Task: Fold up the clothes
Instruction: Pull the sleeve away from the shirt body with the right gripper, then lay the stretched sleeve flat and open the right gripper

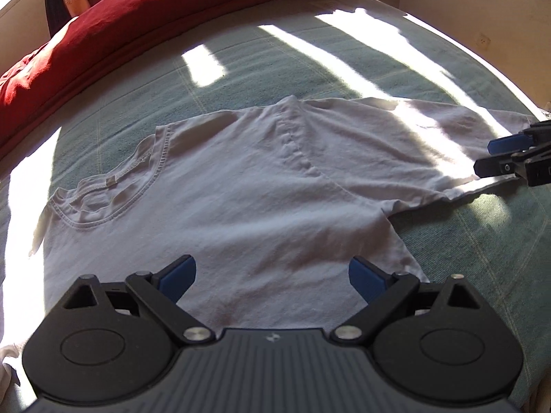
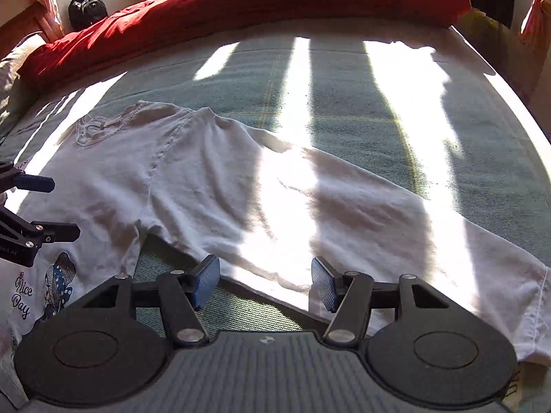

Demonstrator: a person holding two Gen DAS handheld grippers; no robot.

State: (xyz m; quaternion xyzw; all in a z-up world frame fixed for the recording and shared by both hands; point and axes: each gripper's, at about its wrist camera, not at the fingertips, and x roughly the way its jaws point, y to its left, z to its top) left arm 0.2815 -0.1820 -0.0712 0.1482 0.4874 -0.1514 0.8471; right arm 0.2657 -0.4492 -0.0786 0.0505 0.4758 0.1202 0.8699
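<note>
Lying flat, shirt [image 1: 241, 179] edges free; bedspread [image 1: 275, 58] beyond.

Harsh sunlight bands, blown-out glare on bedcover [image 1: 241, 65]; deep shadows; fisheye bending edges.

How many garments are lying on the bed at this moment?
2. A white T-shirt lies spread over the green bedspread; a white printed garment, reading "Nice Day", sits at the near-left edge, partly hidden. More may be out of view.
</note>
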